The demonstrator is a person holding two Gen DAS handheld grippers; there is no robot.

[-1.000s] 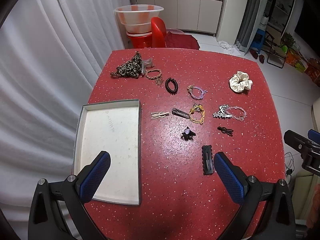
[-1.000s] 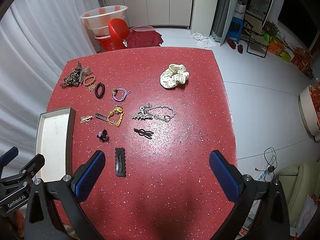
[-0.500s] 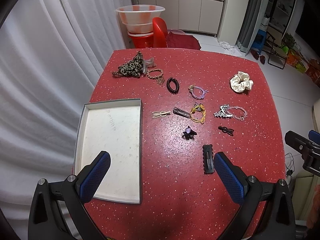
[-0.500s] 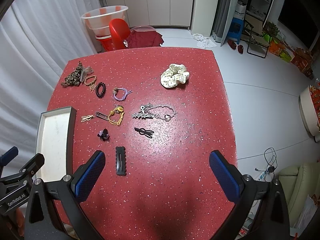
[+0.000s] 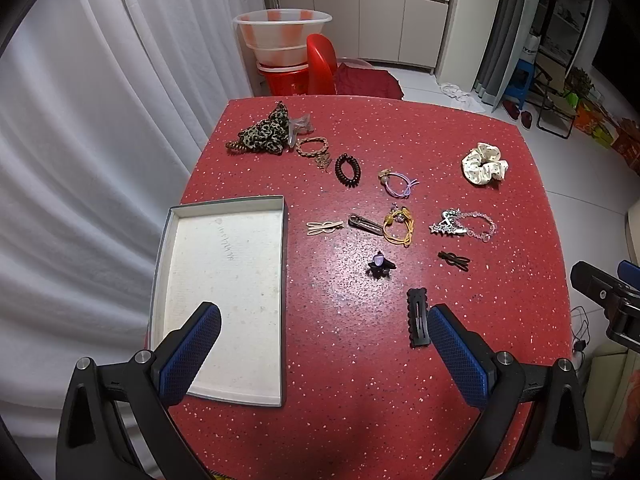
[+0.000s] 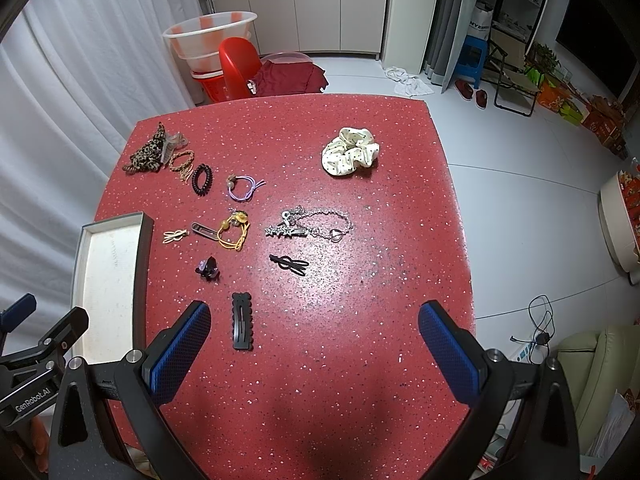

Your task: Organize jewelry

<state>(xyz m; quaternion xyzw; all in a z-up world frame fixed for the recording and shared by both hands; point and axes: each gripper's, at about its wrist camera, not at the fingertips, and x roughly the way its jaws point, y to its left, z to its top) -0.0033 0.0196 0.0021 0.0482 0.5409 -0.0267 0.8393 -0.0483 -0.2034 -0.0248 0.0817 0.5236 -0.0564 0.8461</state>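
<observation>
Both grippers, left gripper (image 5: 324,344) and right gripper (image 6: 314,344), have barely shifted, jaws still apart and empty above the red bench (image 5: 360,420); hair clips (image 5: 417,322) lie scattered, tray (image 5: 224,264) empty, sorting unstarted.

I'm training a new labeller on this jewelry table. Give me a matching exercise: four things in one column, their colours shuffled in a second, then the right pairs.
Things:
1. scrunchie at the far right
2. spiral hair tie
3. scalloped snap clip nearest the jaws
4. cord bracelet beside the grey clip

Colours:
A. yellow
B. flat black
C. cream with dark dots
D. glossy dark brown

Pairs: 1-C, 2-D, 3-B, 4-A
</observation>
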